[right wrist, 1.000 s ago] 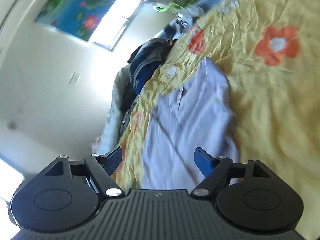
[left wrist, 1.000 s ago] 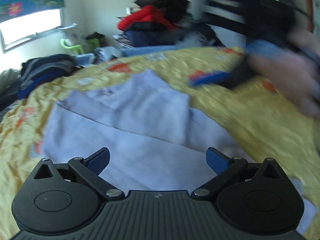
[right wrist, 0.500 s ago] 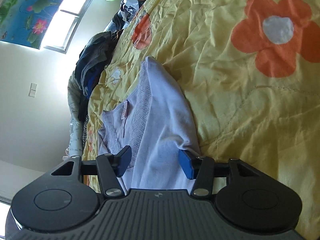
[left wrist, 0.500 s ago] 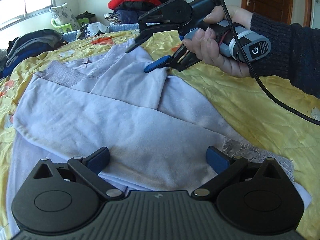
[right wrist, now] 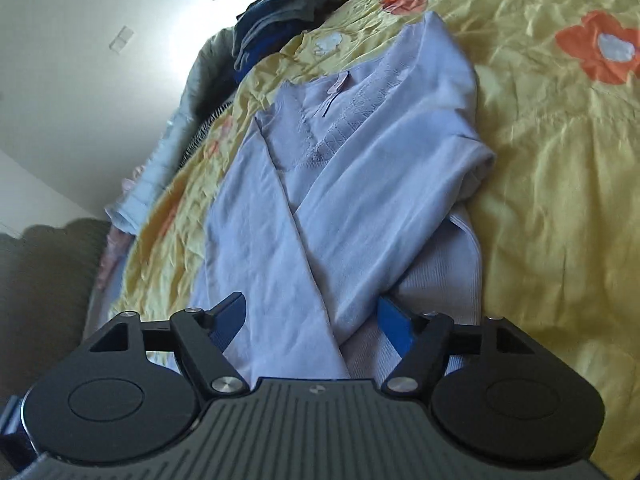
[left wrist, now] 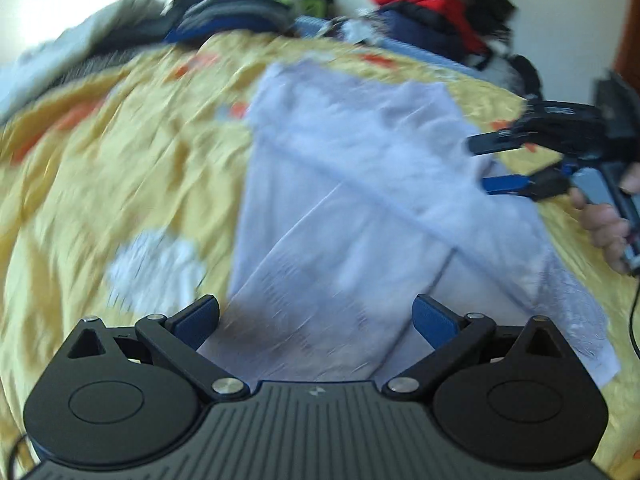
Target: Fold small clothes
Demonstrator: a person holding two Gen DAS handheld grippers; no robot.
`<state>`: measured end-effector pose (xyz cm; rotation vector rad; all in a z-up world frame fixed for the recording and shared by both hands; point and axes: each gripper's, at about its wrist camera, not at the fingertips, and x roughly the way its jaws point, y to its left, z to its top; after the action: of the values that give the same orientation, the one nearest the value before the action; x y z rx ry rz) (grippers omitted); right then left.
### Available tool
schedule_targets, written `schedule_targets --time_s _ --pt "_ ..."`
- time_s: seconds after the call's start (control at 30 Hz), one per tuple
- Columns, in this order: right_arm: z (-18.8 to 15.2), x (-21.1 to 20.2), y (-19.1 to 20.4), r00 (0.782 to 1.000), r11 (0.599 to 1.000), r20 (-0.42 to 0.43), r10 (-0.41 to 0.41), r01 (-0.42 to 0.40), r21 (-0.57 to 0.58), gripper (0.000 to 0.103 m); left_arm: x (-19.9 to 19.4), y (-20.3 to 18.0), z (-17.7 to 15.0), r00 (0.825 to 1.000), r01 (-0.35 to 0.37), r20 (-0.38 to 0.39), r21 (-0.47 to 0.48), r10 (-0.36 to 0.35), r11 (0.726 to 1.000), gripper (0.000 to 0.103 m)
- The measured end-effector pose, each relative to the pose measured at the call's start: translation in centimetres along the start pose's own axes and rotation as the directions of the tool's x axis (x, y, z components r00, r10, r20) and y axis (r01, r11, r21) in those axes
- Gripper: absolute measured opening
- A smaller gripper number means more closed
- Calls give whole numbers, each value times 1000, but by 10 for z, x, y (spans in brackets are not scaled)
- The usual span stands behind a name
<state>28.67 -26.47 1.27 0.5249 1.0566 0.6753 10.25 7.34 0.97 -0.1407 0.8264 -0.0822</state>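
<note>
A pale lilac long-sleeved top [left wrist: 360,184] lies on the yellow flowered bedspread [left wrist: 120,168] with both sleeves folded across its body. My left gripper [left wrist: 316,320] is open and empty, just above the garment's near end. My right gripper [right wrist: 314,322] is open over the crossed sleeves [right wrist: 320,240] and holds nothing. It also shows in the left wrist view [left wrist: 492,164] at the garment's right edge, jaws apart, held by a hand. The neckline with lace trim [right wrist: 340,128] points away in the right wrist view.
Piles of dark, red and blue clothes [left wrist: 432,12] lie along the far side of the bed. More dark clothing [right wrist: 280,20] is heaped by the wall under the window. Bare bedspread [right wrist: 560,160] stretches to the right of the garment.
The right gripper has let go of the sleeve and drawn back to the garment's right edge, opening wider. The left gripper has swung left and its view is blurred by motion.
</note>
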Motion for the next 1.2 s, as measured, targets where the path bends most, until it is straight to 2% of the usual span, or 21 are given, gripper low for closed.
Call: schedule_targets --time_s 0.1,0.17,0.27,0.37,0.5,0.67,0.83,0.93,1.03,1.07,1.1,1.13,1.17,1.2 --pt "-3 -14 4 999 998 8 -42 41 53 74 -7 9 -3 1000 -24 -9 -71 24 997 103" --pt "-15 -32 17 999 1000 28 -31 31 -4 75 -14 10 -4 999 -32 -5 -86 32 996 103" --pt "-45 -64 30 999 997 36 -15 18 -74 79 -11 15 -10 997 -58 -49 -114 52 992 103" --pt "-74 -94 21 996 994 42 -83 86 -73 78 -12 10 -13 996 -78 -50 -80 74 994 103" --pt "-102 -119 -11 984 984 39 -175 174 32 79 -7 3 -13 993 -107 -56 -44 104 993 103" --pt "-122 -129 -27 987 984 49 -151 145 104 79 -6 1 -12 992 -115 -60 -33 113 993 103" --pt "-129 -129 -21 990 986 20 -143 141 85 82 -7 1 -14 991 -118 -68 -26 116 993 103" --pt "-132 -127 -13 991 989 -15 -135 136 55 84 -11 4 -14 993 -89 -82 -48 85 995 103" --pt "-136 -130 -12 991 990 -26 -132 133 52 84 -20 19 -15 996 14 -84 -144 -26 989 103" --pt "-137 -131 -12 991 990 -27 -130 132 57 84 -24 28 -15 993 68 -81 -203 -86 977 103" --pt "-138 -132 -12 991 989 -27 -130 131 62 84 -26 39 -16 985 129 -72 -275 -154 953 103" --pt "-139 -133 -12 991 989 -27 -128 130 64 84 -27 51 -18 972 194 -54 -354 -227 915 103" --pt "-140 -133 -12 992 990 -26 -126 127 68 84 -27 64 -21 953 256 -34 -440 -301 861 103" --pt "-141 -134 -13 993 990 -26 -119 121 77 84 -24 79 -25 924 320 -9 -531 -383 784 103"
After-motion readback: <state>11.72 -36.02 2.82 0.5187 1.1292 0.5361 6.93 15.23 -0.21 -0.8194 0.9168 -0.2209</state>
